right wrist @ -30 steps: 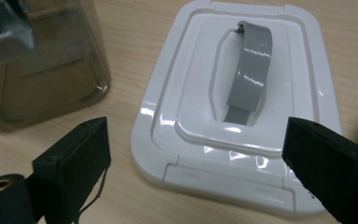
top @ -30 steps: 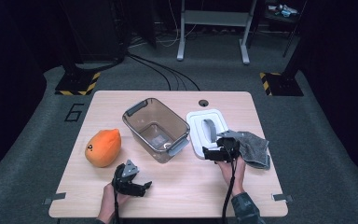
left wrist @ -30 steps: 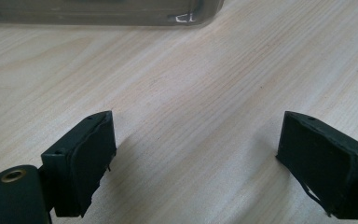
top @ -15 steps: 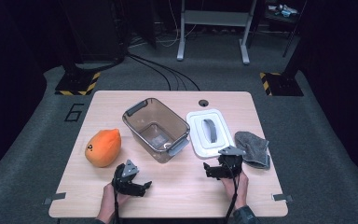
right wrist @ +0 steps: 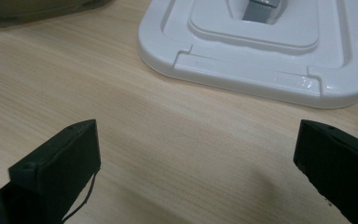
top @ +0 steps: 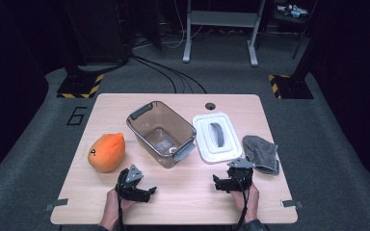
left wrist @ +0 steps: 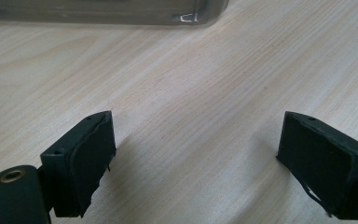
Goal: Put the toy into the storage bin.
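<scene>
A clear brownish bin (top: 161, 132) with grey handles stands empty mid-table; its base edge (left wrist: 102, 11) lies ahead of my left gripper. To its right the white lid (top: 217, 137) lies flat, and it also sits just beyond my right gripper's jaws (right wrist: 261, 51). My left gripper (top: 147, 191) rests open near the table's front edge, with bare wood between its jaws (left wrist: 196, 158). My right gripper (top: 221, 180) sits below the lid; its jaws (right wrist: 196, 163) have just been opening and stand wide with nothing between them.
An orange papaya-like fruit (top: 106, 151) lies at the left of the wooden table (top: 183, 202). A grey cloth (top: 261, 153) is bunched right of the lid, just above the right hand. A cable hole (top: 210, 105) sits near the far edge.
The right gripper has drawn back from the lid's near right corner toward the front edge and sunk lower. The left gripper has stayed put.
</scene>
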`<state>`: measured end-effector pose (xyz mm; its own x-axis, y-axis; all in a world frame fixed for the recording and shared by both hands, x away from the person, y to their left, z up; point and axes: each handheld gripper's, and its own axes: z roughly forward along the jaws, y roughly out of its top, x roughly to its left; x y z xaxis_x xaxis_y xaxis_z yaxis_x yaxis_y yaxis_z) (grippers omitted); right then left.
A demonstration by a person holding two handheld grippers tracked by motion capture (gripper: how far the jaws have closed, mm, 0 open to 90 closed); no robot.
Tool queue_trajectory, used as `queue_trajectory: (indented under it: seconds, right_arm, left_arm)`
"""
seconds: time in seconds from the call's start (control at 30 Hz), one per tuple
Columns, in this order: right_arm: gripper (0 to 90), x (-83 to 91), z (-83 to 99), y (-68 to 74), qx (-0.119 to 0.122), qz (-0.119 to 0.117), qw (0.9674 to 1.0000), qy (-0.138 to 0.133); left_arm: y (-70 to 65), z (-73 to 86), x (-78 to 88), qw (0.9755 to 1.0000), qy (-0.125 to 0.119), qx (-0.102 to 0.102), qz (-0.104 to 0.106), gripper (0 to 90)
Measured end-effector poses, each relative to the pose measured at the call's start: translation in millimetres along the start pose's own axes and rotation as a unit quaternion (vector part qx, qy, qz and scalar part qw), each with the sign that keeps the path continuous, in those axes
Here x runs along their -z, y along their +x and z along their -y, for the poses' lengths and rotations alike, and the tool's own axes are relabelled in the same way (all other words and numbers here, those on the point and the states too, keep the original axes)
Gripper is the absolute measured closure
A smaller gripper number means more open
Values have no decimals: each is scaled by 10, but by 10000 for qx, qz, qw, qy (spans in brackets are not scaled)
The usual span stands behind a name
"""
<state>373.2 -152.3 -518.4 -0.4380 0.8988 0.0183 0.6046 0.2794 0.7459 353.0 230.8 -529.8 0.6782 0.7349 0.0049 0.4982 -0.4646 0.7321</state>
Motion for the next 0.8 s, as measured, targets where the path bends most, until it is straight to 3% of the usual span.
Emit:
queue_trajectory:
  seconds: [0.13, 0.2, 0.3, 0.43, 0.5, 0.8]
  right_arm:
    - [0, -21, 31, -5, -17, 37, 10000, 35]
    - [0, -31, 45, -29, 100, 54, 9999, 77]
    - [0, -45, 75, -42, 32, 76, 9999, 122]
    - [0, -51, 92, -46, 25, 162, 9998, 130]
    - [0, -71, 92, -57, 91, 71, 9997, 215]
    - [0, -73, 94, -61, 99, 26, 9997, 221]
  left_arm:
    - [12, -1, 3, 10000, -3, -7, -15, 107]
    - [10, -3, 11, 10000, -47, 63, 3, 106]
    - [38, -2, 41, 9999, -49, 94, -30, 106]
    - [105, -15, 163, 9995, -212, 223, -51, 106]
    - [138, -34, 247, 9991, -276, 317, -32, 106]
    - [240, -180, 542, 9987, -364, 269, -243, 106]
